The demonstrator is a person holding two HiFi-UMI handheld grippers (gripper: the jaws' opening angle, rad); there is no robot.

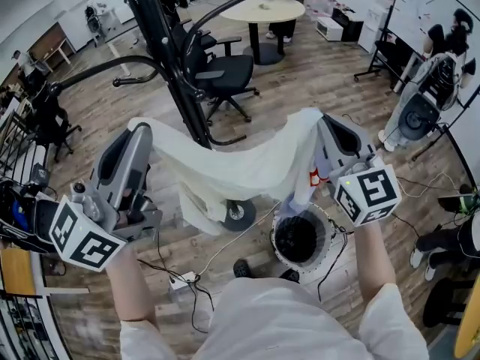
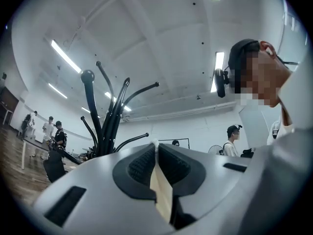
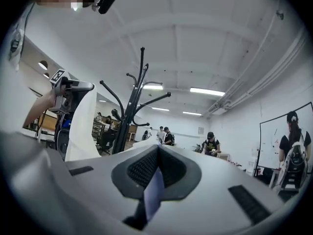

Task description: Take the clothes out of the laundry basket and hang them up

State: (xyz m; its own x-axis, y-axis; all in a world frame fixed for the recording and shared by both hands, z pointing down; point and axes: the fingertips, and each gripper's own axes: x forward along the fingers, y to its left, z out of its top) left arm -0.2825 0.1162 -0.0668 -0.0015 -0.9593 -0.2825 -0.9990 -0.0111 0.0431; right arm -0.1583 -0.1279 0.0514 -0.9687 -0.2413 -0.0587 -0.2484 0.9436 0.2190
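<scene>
A white garment [image 1: 247, 167] hangs stretched between my two grippers, sagging in the middle. My left gripper [image 1: 141, 132] is shut on its left edge; in the left gripper view a strip of the cloth [image 2: 160, 190] is pinched between the pads. My right gripper [image 1: 321, 123] is shut on the right edge, with the fabric [image 3: 154, 192] clamped in its jaws. The black coat stand [image 1: 169, 47] rises just behind the garment, its hooks [image 3: 142, 89] in the right gripper view. Below, the round laundry basket [image 1: 298, 237] sits on the floor, dark inside.
A black office chair [image 1: 221, 73] stands behind the coat stand, a round table [image 1: 262, 10] farther back. Cables and a power strip [image 1: 180, 280] lie on the wood floor by my feet. Several people stand around the room; one [image 1: 439, 73] is at the right.
</scene>
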